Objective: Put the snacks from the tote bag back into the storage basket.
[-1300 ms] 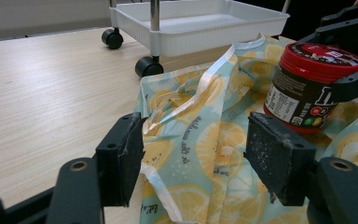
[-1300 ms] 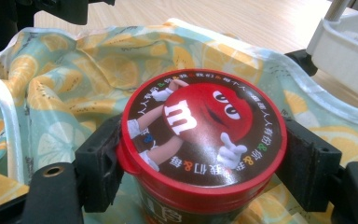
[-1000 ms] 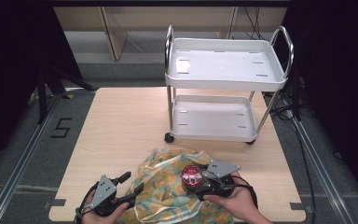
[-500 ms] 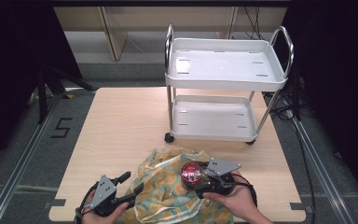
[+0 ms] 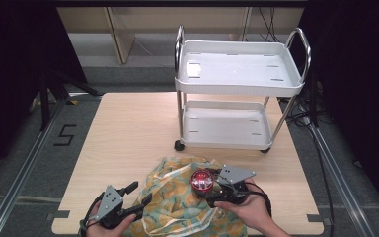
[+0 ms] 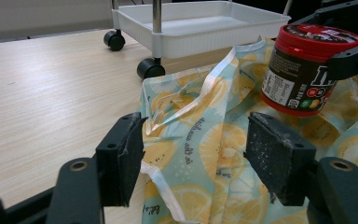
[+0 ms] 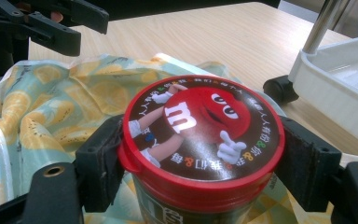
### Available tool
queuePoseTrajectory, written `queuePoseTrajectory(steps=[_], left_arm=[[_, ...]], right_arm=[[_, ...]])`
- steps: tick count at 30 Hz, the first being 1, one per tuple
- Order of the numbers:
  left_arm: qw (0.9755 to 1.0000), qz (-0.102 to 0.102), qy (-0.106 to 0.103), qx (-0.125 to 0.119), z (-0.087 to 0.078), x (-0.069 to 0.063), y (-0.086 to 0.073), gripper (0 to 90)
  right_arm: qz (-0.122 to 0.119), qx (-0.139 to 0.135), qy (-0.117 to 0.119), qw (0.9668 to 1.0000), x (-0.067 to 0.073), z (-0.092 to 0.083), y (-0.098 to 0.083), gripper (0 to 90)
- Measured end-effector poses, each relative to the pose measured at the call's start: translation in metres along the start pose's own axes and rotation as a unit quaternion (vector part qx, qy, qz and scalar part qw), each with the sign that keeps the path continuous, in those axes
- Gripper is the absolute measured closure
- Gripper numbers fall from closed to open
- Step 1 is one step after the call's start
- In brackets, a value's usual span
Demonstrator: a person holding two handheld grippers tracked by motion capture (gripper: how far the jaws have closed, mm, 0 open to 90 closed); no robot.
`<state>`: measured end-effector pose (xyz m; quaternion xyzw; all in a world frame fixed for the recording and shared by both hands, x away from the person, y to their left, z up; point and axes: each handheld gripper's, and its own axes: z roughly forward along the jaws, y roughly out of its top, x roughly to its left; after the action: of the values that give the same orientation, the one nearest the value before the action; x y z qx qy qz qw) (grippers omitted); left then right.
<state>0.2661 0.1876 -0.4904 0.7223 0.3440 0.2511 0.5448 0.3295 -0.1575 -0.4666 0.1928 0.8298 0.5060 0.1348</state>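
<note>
Currently right tool [image 5: 208,190] clamped on red-lidded jar [image 5: 202,180], held above lemon-print bag [image 5: 177,207] at surface [image 5: 128,128] near edge. Left tool [image 5: 137,193] open, bag fold between jaws, contact unclear. Jar label partly hidden.

Ahead of our right gripper [image 5: 208,183], clamped on the red-lidded jar [image 5: 202,180], a short strip of bare tabletop [image 5: 128,128] ends at the white two-tier cart [image 5: 237,84], whose castors [image 6: 149,68] and lower tray [image 5: 224,128] block a level path forward. Beneath both grippers the crumpled lemon-print bag [image 5: 177,202] covers the near edge, its folds rising between the spread jaws of our left gripper [image 5: 139,193]. Ahead and to the left of that gripper, we see open wood.
</note>
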Motion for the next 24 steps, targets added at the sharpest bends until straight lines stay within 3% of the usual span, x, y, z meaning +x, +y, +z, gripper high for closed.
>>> queuePoseTrajectory(steps=[6,7,12,13,14,15,17,18,24], left_arm=[[1.0000,0.000,0.001,-0.001,-0.0003,-0.0002,0.0002,36.2],[0.9999,-0.015,0.005,0.002,-0.0013,-0.0026,0.0000,36.2],[0.9999,-0.010,0.005,0.003,-0.0012,-0.0016,0.0001,36.2],[0.9999,-0.012,0.005,0.004,-0.0014,-0.0018,0.0001,36.2],[0.9999,-0.012,0.005,0.004,-0.0014,-0.0018,0.0001,36.2],[0.9999,-0.012,0.005,0.004,-0.0015,-0.0017,0.0001,36.2],[0.9999,-0.013,0.005,0.004,-0.0015,-0.0019,0.0000,36.2],[0.9996,-0.029,0.007,0.000,-0.0011,-0.0041,-0.0005,36.2],[0.9996,-0.026,0.007,0.000,-0.0014,-0.0034,-0.0003,36.2]], right_arm=[[-0.003,-0.004,-0.002,1.0000,-0.0011,-0.0003,0.0035,26.1],[-0.001,-0.005,-0.004,1.0000,-0.0021,-0.0008,0.0047,26.1],[-0.007,-0.006,-0.004,0.9999,-0.0038,-0.0003,0.0059,26.1],[0.011,-0.007,-0.006,0.9999,-0.0018,-0.0004,0.0061,26.1],[-0.013,-0.013,-0.008,0.9998,-0.0046,0.0003,0.0071,26.1],[-0.001,-0.010,-0.003,0.9999,-0.0036,0.0006,0.0073,26.2],[-0.002,-0.009,-0.001,1.0000,-0.0040,0.0007,0.0075,26.1],[-0.003,-0.007,-0.006,1.0000,-0.0037,0.0005,0.0077,26.1],[-0.004,-0.008,-0.005,0.9999,-0.0043,0.0022,0.0094,26.2]])
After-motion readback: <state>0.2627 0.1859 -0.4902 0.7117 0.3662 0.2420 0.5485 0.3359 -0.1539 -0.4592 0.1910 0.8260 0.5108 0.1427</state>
